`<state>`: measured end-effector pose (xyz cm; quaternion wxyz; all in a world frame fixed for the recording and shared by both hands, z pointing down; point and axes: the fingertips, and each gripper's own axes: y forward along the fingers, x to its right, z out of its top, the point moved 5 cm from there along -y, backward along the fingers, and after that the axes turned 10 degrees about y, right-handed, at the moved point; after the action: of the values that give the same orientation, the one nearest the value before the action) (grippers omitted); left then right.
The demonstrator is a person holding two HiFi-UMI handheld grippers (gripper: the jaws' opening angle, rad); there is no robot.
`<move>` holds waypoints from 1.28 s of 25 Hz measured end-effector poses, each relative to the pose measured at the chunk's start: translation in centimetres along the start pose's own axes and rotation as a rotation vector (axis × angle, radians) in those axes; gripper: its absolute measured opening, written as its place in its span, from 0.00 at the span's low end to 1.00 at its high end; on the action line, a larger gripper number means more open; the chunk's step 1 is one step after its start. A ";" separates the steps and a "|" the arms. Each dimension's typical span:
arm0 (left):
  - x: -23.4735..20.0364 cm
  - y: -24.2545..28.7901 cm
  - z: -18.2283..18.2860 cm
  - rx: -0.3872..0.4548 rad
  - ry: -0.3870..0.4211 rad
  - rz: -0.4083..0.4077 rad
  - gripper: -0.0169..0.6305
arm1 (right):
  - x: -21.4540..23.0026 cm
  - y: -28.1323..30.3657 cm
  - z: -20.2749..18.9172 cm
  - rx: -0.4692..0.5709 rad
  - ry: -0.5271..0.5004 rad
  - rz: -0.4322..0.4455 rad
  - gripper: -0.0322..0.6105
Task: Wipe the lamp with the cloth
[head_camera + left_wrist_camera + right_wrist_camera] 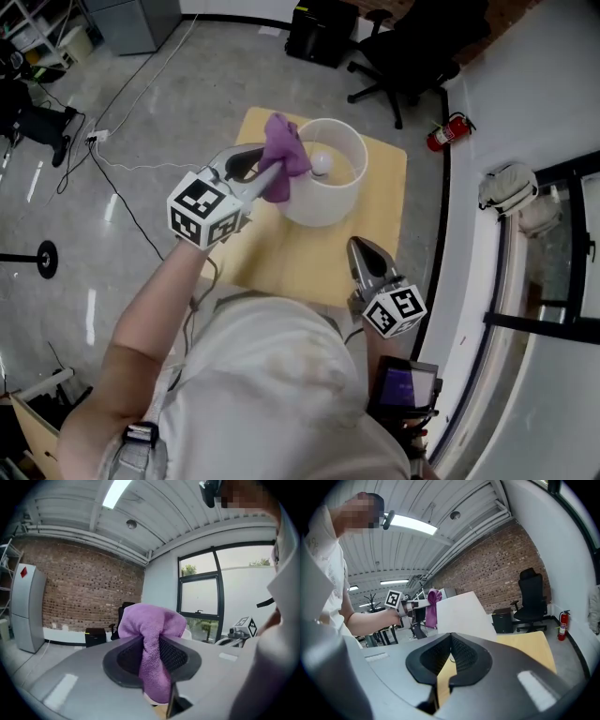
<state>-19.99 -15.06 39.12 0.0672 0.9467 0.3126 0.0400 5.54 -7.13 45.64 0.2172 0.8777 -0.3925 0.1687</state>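
A white lamp (323, 178) with a round shade stands on the small wooden table (375, 225); its bulb (322, 162) shows inside the open top. My left gripper (272, 169) is shut on a purple cloth (284, 155), held at the shade's upper left rim. In the left gripper view the cloth (152, 648) bulges out between the pads and over them. My right gripper (360, 246) hangs shut and empty over the table's near right part. From the right gripper view the shade (461, 613) and the cloth (432, 607) appear ahead, left of centre.
A black office chair (412, 47) stands beyond the table, and a red fire extinguisher (445, 133) lies by the curved white wall at the right. Cables run over the grey floor at the left. A black box (319, 33) sits at the far side.
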 end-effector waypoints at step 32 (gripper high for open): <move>2.4 7.1 9.2 -0.335 0.605 -0.189 0.17 | 6.0 -0.2 -0.3 0.061 0.119 0.017 0.07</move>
<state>-12.85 -20.23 31.19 0.1293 0.8348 0.3936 0.3626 9.43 -10.59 48.64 0.2120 0.8690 -0.3808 0.2342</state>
